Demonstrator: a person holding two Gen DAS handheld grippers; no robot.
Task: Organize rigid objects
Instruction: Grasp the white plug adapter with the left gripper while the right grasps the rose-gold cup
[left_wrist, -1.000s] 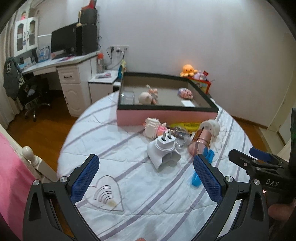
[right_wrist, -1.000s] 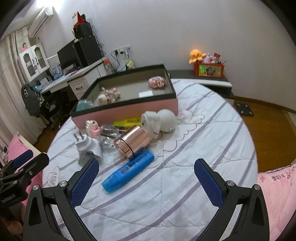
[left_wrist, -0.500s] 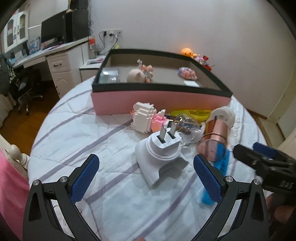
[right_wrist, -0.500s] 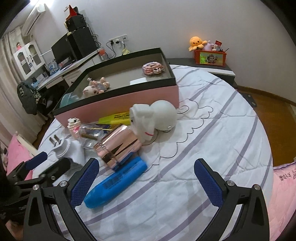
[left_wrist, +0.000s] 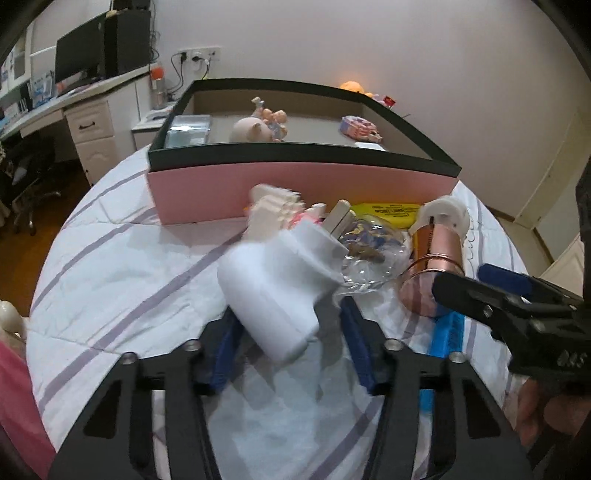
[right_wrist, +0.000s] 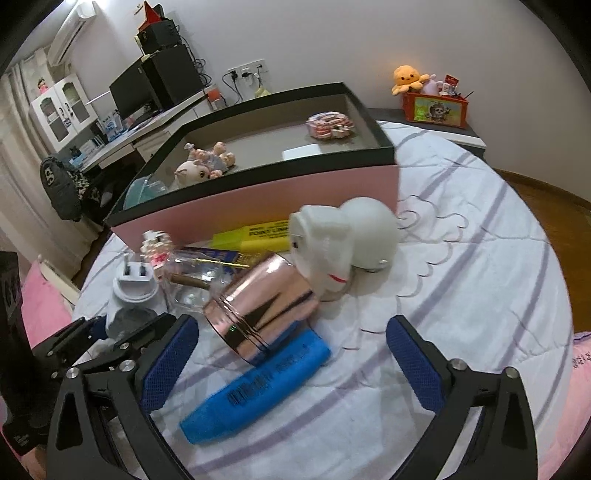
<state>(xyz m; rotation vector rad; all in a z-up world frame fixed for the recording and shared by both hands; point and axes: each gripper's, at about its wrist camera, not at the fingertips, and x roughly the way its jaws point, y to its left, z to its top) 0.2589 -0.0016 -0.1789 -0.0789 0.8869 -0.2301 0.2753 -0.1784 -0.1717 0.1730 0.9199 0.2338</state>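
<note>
A white plug adapter (left_wrist: 277, 291) lies on the bed sheet between the blue pads of my left gripper (left_wrist: 291, 343), whose jaws have narrowed around it; whether the pads touch it is unclear. It also shows in the right wrist view (right_wrist: 135, 291). My right gripper (right_wrist: 291, 365) is open over a blue marker (right_wrist: 258, 384) and a rose-gold cylinder (right_wrist: 262, 302). A white rabbit-shaped toy (right_wrist: 343, 243), a clear glass piece (left_wrist: 369, 254), a yellow highlighter (right_wrist: 251, 236) and a small block figure (left_wrist: 277, 214) lie by the pink box (left_wrist: 295, 188).
The pink box with a dark rim (right_wrist: 258, 162) holds a piglet toy (right_wrist: 192, 171), small figurines and a clear case (left_wrist: 188, 129). A desk with a monitor (right_wrist: 147, 88) stands beyond the bed. My right gripper shows in the left wrist view (left_wrist: 517, 306).
My left gripper moved forward to the white adapter and its jaws narrowed around it. My right gripper moved closer to the blue marker and the rose-gold cylinder, still open.
</note>
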